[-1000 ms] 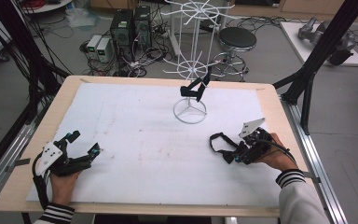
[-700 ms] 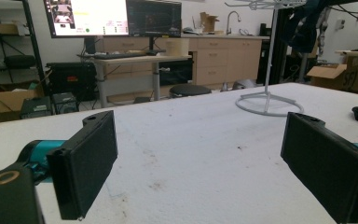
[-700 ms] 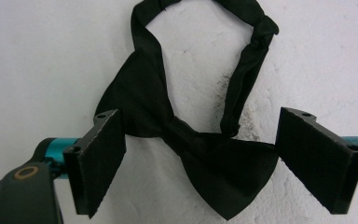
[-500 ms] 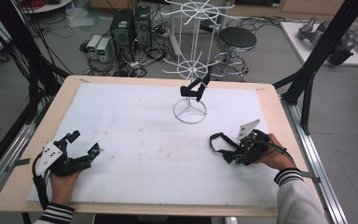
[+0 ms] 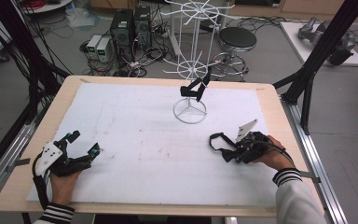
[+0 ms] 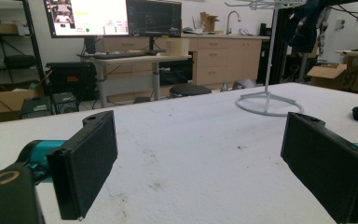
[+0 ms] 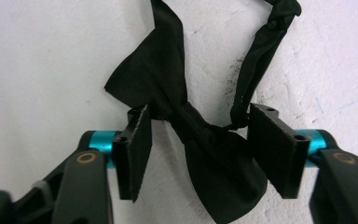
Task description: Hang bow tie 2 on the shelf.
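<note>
Right gripper (image 7: 193, 149): jaws have just been closing around the knot of a black bow tie (image 7: 200, 140) lying flat on the white table cover (image 5: 135, 135); pads close beside the fabric, not yet pressing. Left gripper (image 6: 198, 163): jaws spread wide, nothing between. White wire rack (image 5: 189, 109) stands farther back, a second bow tie (image 5: 195, 87) hanging on it.

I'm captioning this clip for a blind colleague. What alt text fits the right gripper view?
A black bow tie lies on a white table cover, its knot between the two black jaws of the right gripper, which have just been closing around it. The left pad touches the fabric; the right pad sits beside the thin strap that loops away upward.
</note>
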Demonstrator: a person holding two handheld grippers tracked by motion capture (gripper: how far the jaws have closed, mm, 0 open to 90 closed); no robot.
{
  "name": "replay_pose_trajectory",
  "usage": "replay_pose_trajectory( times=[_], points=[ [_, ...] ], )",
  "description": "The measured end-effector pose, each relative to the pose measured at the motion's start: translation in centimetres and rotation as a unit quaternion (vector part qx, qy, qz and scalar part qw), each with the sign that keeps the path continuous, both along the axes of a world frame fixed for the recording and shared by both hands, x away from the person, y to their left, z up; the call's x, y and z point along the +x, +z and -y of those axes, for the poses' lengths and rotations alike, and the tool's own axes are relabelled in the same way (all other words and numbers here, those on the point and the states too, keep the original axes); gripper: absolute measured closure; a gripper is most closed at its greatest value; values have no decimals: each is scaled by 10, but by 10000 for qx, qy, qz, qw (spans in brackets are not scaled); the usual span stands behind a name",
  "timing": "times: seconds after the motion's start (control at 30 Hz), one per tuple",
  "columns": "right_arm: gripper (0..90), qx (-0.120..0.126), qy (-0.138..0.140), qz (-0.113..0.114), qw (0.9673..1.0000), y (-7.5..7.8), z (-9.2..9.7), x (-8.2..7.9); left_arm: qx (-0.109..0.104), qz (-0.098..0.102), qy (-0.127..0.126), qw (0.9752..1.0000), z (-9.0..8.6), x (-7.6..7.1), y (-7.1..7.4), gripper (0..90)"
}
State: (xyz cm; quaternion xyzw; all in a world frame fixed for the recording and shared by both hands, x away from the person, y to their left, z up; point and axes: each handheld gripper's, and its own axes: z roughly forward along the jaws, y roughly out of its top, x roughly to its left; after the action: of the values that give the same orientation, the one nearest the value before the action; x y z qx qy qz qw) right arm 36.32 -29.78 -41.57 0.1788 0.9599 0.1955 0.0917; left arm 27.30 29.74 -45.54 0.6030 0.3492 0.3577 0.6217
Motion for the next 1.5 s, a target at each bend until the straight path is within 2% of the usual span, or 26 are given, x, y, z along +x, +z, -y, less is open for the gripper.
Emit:
replay_pose_trajectory(
  times=[0.17, 0.3, 0.57, 0.7, 0.9, 1.33, 1.43, 1.5],
  points=[
    [475, 23, -66, -35, 10000, -1, 0, 0, -5, 0, 3, 10000, 0, 0, 0, 111],
    [589, 47, -78, -105, 9999, 0, 0, 0, -8, 0, 2, 10000, 0, 0, 0, 111],
    [745, 17, 39, -193, 9998, 1, -4, -1, -7, 0, 1, 10000, 0, 0, 0, 111],
    [758, 22, 3, -139, 9999, 1, -6, -1, -11, 1, 1, 10000, 0, 0, 0, 111],
    [759, 263, 36, -52, 9996, 5, -10, -1, -9, -2, 1, 10000, 0, 0, 0, 112],
    [759, 447, -16, -5, 9990, 9, -10, -2, -4, -1, 1, 10000, 0, 0, 0, 111],
    [759, 620, -90, 4, 9980, 12, -9, -1, -6, 0, 1, 10000, 0, 0, 0, 111],
    [759, 865, -202, 25, 9960, 14, -8, 0, -4, 0, 1, 10000, 0, 0, 0, 111]
  ],
)
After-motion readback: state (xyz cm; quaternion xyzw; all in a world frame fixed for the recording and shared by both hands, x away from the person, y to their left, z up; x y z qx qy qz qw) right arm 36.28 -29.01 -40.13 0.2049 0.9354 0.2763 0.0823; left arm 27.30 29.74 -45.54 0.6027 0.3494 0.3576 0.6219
